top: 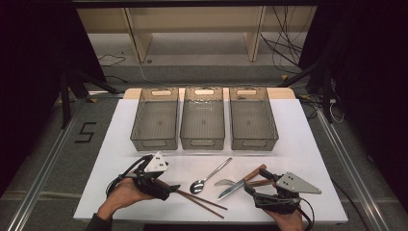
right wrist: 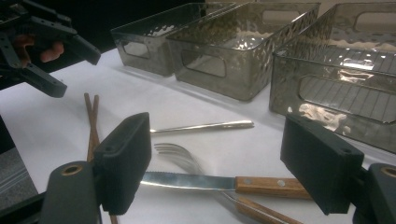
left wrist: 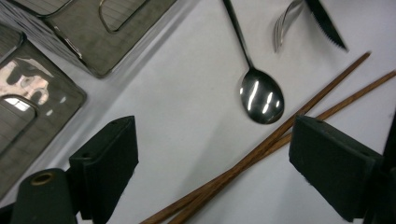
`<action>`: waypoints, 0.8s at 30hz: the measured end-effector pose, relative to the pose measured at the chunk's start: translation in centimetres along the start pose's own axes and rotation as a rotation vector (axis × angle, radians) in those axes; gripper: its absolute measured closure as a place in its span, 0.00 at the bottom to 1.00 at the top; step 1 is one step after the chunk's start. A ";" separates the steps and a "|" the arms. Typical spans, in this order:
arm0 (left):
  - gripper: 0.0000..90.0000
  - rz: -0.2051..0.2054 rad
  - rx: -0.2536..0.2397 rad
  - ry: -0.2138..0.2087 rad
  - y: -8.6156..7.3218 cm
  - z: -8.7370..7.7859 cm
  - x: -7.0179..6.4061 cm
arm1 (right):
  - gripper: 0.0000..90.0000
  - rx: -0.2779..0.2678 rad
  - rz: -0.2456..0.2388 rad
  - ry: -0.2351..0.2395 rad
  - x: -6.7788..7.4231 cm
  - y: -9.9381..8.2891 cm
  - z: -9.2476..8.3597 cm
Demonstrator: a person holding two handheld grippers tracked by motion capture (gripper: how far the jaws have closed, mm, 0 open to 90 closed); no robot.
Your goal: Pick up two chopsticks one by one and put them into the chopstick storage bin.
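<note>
Wooden chopsticks (top: 199, 201) lie at the front of the white table beside a steel spoon (top: 209, 177), a fork (top: 223, 182) and a wood-handled knife (top: 238, 185). My left gripper (top: 168, 188) rests low at the near end of the chopsticks. In the left gripper view my left gripper (left wrist: 219, 158) is open, the chopsticks (left wrist: 261, 149) running between its pads untouched, with the spoon (left wrist: 261, 95) beyond. My right gripper (top: 257, 184) sits by the knife handle. In the right gripper view my right gripper (right wrist: 224, 163) stands open, with the knife (right wrist: 210, 182) and fork (right wrist: 180, 154) between its pads.
Three clear grey bins stand side by side behind the cutlery: left bin (top: 155, 143), middle bin (top: 202, 143), right bin (top: 253, 143). The white table mat (top: 298, 144) has bare room on both sides. Cables lie on the floor beyond the table.
</note>
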State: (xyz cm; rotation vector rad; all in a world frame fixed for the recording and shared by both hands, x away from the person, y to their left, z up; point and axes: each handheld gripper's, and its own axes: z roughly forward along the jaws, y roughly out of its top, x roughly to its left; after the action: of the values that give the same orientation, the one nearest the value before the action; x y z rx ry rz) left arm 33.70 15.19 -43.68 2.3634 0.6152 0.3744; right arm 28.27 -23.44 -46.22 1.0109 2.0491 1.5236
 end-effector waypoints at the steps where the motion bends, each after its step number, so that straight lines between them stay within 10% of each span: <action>1: 0.17 0.011 0.010 -0.001 0.2 0.1 0.1 | 0.28 0.000 0.001 0.002 0.0 0.0 0.0; 13: 0.20 0.103 0.105 -0.079 2.9 1.6 1.3 | 0.28 0.009 0.006 0.012 0.0 0.0 0.1; 24: 0.26 0.171 0.216 -0.094 2.0 2.2 0.4 | 0.28 0.012 -0.001 0.026 0.1 0.1 0.2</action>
State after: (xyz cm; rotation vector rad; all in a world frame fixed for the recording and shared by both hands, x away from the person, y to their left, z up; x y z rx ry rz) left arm 35.67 12.88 -43.92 2.6333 0.4282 0.2811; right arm 28.34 -23.20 -46.22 0.9997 2.0781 1.5341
